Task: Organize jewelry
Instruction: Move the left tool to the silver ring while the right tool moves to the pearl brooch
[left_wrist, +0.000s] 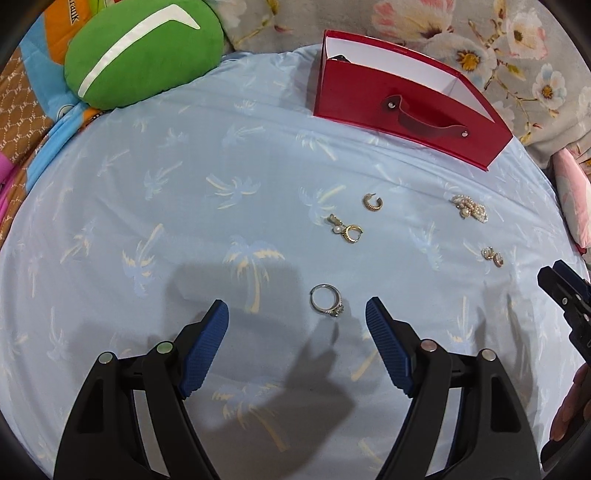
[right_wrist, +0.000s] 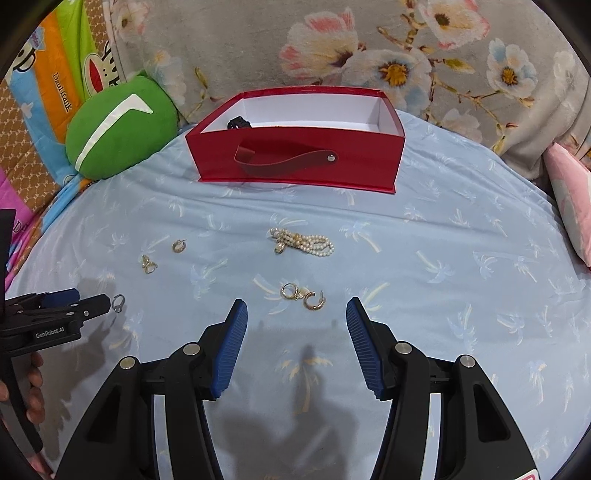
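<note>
Both fisheye views are evenly bright and sharp at centre, with soft gripper shadows falling near on the blue sheet (left_wrist: 147, 206), a small glint on the red box (right_wrist: 295, 162), and strong barrel distortion with black vignetted corners.

We see a silver ring (left_wrist: 326, 301) lying flat on the bedsheet, gold hoop earrings (left_wrist: 372, 202) and a coiled pearl strand (right_wrist: 303, 242) scattered beyond it, and an open red box (right_wrist: 295, 147) standing farther back.
</note>
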